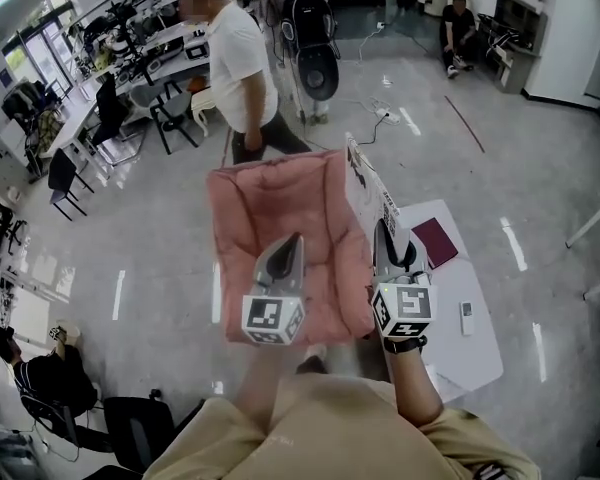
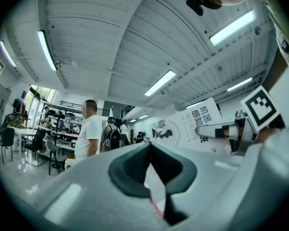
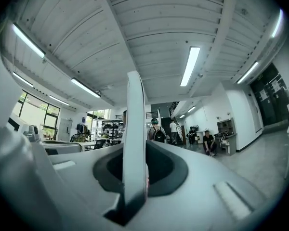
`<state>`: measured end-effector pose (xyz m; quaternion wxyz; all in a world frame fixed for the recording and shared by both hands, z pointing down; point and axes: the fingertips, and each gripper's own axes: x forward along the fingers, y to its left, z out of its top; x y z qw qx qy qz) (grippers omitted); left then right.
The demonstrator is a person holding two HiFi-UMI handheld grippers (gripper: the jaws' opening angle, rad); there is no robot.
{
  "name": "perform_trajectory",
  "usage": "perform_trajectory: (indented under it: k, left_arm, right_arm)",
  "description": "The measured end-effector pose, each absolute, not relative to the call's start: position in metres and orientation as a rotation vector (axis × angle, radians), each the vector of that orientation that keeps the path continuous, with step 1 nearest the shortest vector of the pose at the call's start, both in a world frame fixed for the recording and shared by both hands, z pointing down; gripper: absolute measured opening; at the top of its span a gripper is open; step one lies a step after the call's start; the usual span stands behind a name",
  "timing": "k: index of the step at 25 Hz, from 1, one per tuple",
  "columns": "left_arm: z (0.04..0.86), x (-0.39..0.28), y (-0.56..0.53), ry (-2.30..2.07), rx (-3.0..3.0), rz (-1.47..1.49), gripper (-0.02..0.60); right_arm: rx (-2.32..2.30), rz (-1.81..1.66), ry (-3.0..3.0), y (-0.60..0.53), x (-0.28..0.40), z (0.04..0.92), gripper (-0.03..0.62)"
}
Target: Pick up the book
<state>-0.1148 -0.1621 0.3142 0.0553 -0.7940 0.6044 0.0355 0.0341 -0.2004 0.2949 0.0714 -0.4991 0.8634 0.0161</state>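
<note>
Holding the book [image 1: 372,193] aloft, pinched edge-on between my right gripper's [image 1: 384,230] jaws.
Pickup looks done; my left gripper [image 1: 294,240] alongside is closed and empty, so next needs only a steady grip.

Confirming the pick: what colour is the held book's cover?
The book is white with black print, clearest in left gripper view.

The hand-held gripper [image 3: 135,153] clamps a book [image 3: 135,107] — edge-on (upright).

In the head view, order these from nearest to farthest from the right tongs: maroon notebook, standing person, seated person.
1. maroon notebook, close on the right
2. standing person, upper left
3. seated person, far upper right
</note>
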Motion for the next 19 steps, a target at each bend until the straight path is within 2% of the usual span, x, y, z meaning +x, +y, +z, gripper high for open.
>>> perform_trajectory:
  k: [19]
  left_arm:
    - [0.305,-0.112,-0.096,1.954,-2.314,0.189,0.002]
  right_arm:
    - [-1.443,0.078,2.628,-0.140,0.058,0.294,0.048]
